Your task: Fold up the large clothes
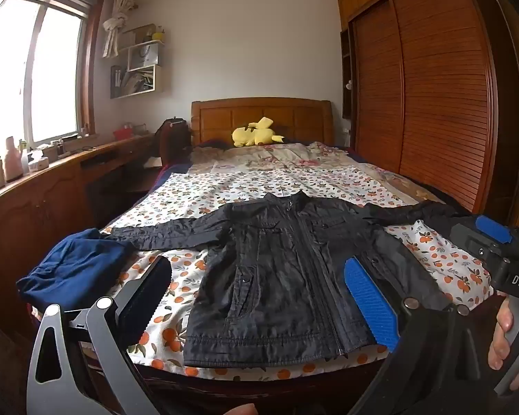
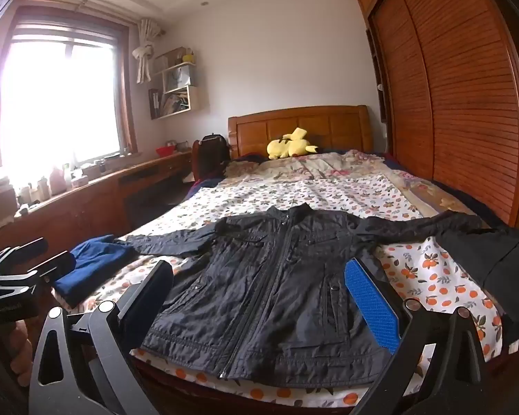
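One black jacket (image 1: pixel 287 276) lies spread on one bed (image 1: pixel 294 180), with one folded navy garment (image 1: pixel 76 269) at its left sleeve and one further dark garment (image 2: pixel 501 263) at the bed's right edge. One yellow plush toy (image 1: pixel 254 133) rests by the one wooden headboard (image 1: pixel 263 114). Two grippers, left gripper (image 1: pixel 259 297) and right gripper (image 2: pixel 263 297), frame the scene; one window (image 1: pixel 34 79) lights it.

Black jacket (image 1: pixel 287 276) lies spread flat on the bed (image 1: pixel 176 290).
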A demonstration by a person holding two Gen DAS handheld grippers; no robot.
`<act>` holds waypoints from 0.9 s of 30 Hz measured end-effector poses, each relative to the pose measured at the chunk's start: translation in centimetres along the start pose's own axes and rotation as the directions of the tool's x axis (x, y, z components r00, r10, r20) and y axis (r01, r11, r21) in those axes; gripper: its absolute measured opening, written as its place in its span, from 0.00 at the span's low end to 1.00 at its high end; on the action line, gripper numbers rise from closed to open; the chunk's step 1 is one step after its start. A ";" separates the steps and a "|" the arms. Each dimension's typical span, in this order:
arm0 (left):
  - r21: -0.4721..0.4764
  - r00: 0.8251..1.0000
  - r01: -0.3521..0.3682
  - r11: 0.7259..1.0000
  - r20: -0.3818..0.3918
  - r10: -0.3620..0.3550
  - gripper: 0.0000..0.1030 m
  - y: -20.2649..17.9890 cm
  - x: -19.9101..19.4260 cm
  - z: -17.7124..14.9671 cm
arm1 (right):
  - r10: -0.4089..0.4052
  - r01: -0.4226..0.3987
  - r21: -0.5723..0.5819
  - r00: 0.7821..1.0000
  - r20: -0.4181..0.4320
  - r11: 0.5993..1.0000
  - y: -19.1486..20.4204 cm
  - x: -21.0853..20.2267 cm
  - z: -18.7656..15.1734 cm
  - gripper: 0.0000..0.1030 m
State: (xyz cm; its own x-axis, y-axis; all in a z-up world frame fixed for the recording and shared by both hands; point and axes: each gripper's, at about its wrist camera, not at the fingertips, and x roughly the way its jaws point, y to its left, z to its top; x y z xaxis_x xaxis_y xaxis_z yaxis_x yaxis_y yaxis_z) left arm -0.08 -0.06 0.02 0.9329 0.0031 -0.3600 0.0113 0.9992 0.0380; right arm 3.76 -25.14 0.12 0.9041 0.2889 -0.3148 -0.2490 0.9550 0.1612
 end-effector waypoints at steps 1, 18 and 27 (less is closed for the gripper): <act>-0.003 1.000 0.001 1.000 -0.003 -0.001 0.98 0.0 0.0 0.0 | -0.001 0.001 0.001 1.000 -0.001 1.000 0.0 0.0 0.0 0.94; -0.011 1.000 0.003 1.000 -0.008 -0.003 0.98 0.0 -0.1 0.0 | 0.002 -0.002 0.005 1.000 0.002 1.000 0.0 -0.3 0.2 0.94; -0.013 1.000 0.002 1.000 -0.008 -0.002 0.98 -0.1 -0.1 0.0 | 0.001 -0.001 0.005 1.000 0.003 1.000 0.1 -0.3 0.3 0.94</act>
State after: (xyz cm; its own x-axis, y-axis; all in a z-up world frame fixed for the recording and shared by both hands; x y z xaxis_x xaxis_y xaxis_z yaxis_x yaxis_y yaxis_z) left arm -0.22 -0.17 0.02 0.9302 0.0010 -0.3671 0.0087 0.9997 0.0248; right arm 3.52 -25.19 0.49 0.9047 0.2901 -0.3120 -0.2485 0.9542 0.1665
